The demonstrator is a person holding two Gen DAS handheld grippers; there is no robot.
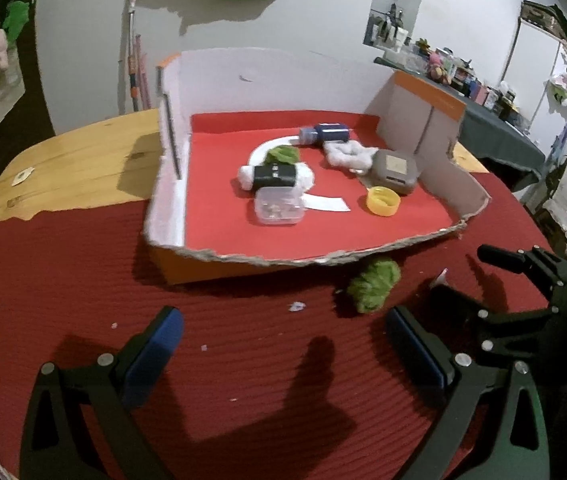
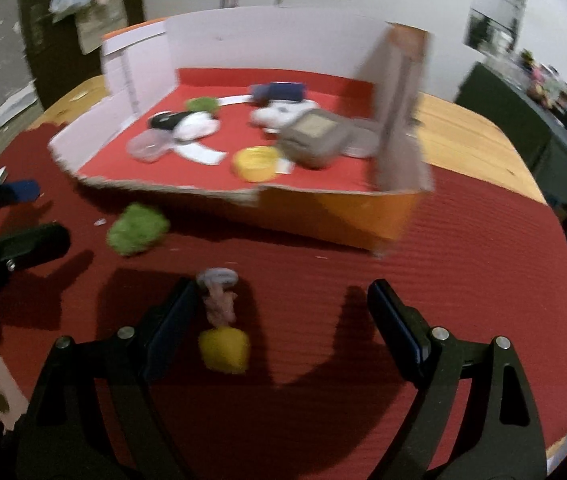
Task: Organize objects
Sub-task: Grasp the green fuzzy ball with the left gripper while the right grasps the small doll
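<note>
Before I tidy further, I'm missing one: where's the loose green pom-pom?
The green pom-pom lies on the red mat just outside the box's torn front edge, ahead of the left tongs.

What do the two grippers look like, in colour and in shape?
Both match. The left gripper and right gripper each have black, frame-like arms with triangular cut-outs and round silver fasteners. Their jaws carry flat blue pads. A green light glows on the right gripper's body in the left wrist view.

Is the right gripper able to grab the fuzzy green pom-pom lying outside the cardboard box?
Probably yes. The right gripper is open, and the fuzzy green pom-pom lies on bare red mat ahead to its left, though the left gripper hovers close beside it.
</note>
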